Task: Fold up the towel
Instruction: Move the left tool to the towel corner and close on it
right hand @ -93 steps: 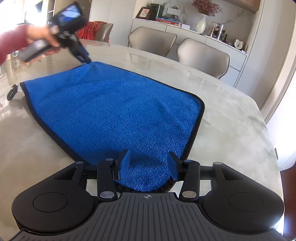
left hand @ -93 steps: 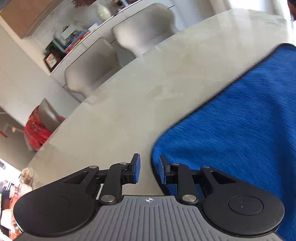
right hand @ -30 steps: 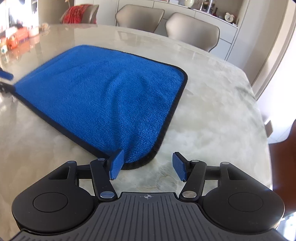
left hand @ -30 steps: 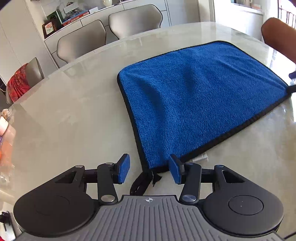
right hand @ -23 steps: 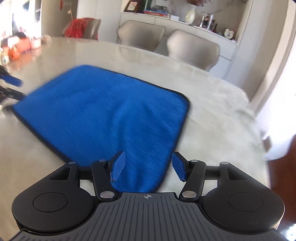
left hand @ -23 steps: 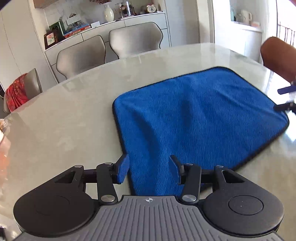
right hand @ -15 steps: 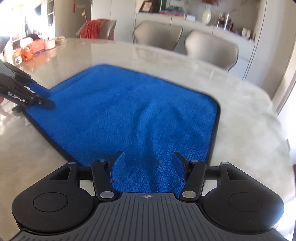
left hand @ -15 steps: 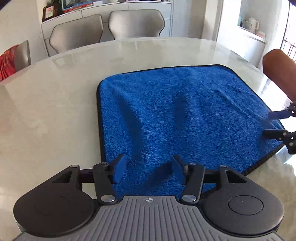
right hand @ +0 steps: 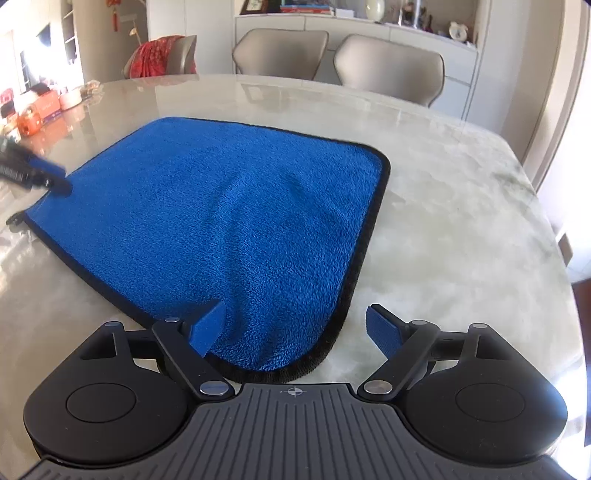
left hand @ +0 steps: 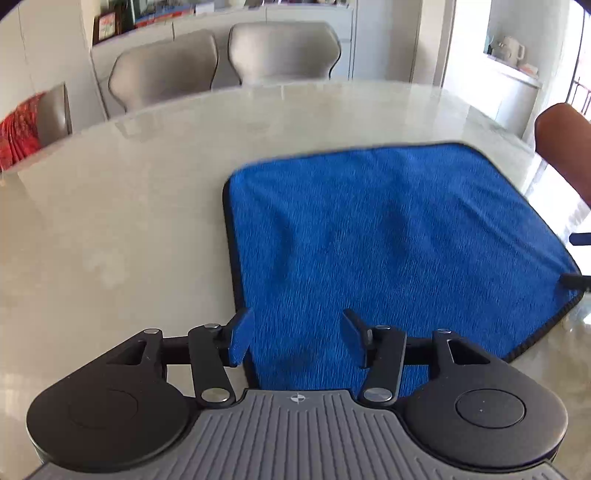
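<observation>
A blue towel (left hand: 388,240) with black edging lies flat on the marble table (left hand: 129,221). My left gripper (left hand: 297,332) hovers over its near left edge, the jaws apart and closing slightly, with the cloth under the gap and no pad pressing on it. In the right wrist view the towel (right hand: 240,221) spreads away from its near right corner. That corner lies between the fingers of my right gripper (right hand: 295,321), whose jaws are opening wide and not gripping. Each gripper shows at the edge of the other view: the right gripper (left hand: 576,260) and the left gripper (right hand: 48,177).
Two grey chairs (right hand: 332,59) stand behind the table's far edge, before a white sideboard (right hand: 369,26). Orange boxes and small items (right hand: 40,107) sit at the table's far left. A brown chair back (left hand: 561,144) rises at the right.
My right gripper's jaws have spread much wider and now straddle the towel's near right corner. My left gripper has shifted left toward the towel's left edge. The towel still lies flat.
</observation>
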Demonstrator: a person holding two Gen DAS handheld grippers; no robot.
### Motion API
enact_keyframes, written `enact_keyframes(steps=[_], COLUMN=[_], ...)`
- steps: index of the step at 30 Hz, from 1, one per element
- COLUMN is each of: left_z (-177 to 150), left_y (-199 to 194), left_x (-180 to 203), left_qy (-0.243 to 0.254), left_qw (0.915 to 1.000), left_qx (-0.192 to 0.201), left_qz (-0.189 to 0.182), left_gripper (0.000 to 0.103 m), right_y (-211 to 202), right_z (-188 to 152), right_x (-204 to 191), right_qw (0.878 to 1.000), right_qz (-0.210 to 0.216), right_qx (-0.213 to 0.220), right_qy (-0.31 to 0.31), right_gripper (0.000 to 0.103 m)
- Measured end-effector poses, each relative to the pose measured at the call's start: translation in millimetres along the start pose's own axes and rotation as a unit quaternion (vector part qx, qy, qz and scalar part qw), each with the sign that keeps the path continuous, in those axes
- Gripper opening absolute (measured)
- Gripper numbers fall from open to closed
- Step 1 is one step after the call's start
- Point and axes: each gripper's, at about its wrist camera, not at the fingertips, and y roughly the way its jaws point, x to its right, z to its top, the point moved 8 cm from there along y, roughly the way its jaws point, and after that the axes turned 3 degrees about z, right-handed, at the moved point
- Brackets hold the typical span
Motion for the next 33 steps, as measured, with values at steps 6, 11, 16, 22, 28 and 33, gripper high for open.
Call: enact_keyframes(steps=[6,11,16,22,28,33], left_z=[45,57,63,68,50,24], left_y=[35,68,91,102,81,53], left_x=[-6,-11,-23,-48,-56,-57], left_qy=[-0.003,-0.029,-0.051,-0.085,-0.12,-0.111], left_qw=[0.9986,0.9983,0.9979,0.9945,0.992,0.9933], left_qx=[0.041,0.037,0.021,0.023,0.015,0.021], left_qz=[0.032,0.036,0.035,0.057,0.037,0.02], left_gripper=[0.062,0.062,0.068,0.079,0.076,0.076], right_y=[-3,-4,-2,-1,-5,-9], right_z=[1,0,0,-2,-4,-6], right_x=[-10,-8,-5,-2,-8,-15], right_qw=[0.999,0.999,0.999,0.999,0.998,0.996], right_qz=[-0.03,-0.03,-0.029,-0.02,-0.037,-0.058], right_qx=[0.019,0.025,0.029,0.036,0.046,0.058], right_qy=[-0.035,-0.032,-0.025,-0.008,-0.02,-0.037], right_gripper=[0.084,0.085,0.088,0.092,0.092,0.091])
